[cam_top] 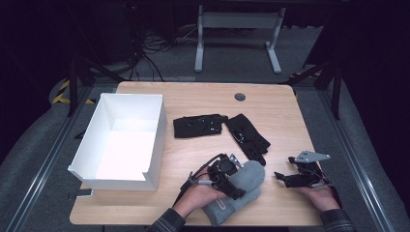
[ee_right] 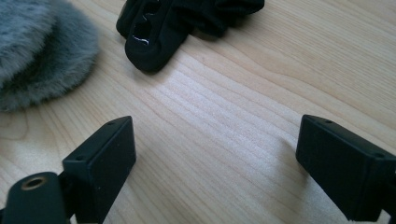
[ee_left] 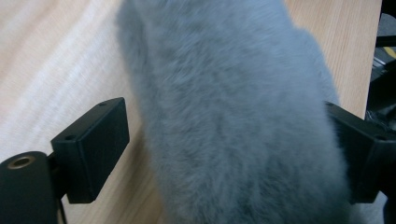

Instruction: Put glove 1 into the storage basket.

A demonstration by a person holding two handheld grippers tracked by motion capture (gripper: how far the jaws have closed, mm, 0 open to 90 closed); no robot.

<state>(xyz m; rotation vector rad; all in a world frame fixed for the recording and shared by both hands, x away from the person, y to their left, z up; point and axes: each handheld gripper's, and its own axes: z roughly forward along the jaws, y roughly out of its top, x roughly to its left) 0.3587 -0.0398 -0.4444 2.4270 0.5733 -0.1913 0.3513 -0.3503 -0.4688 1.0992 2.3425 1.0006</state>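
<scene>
Two grippers up, one job: picking the grey fuzzy mitten off the bench, probably for the white box at left.

Left gripper sits over the mitten at the near edge of the bench. In the left gripper view its fingers are spread and straddle the mitten's width: left pad is clear of the fur, right pad looks to brush it. No pinch yet.

Right gripper is parked to the mitten's right, fingers spread over bare wood, nothing between them. Two black gloves lie further back, mid-bench.

To do it well:
- Go lower before closing; the pile is thick, and a shallow bite likely grabs only fluff.
- Centre the fingers on the body, not the thumb lobe.
- Close fully, then lift straight up; expect droop.
- Keep clear of the black gloves when swinging left.
</scene>
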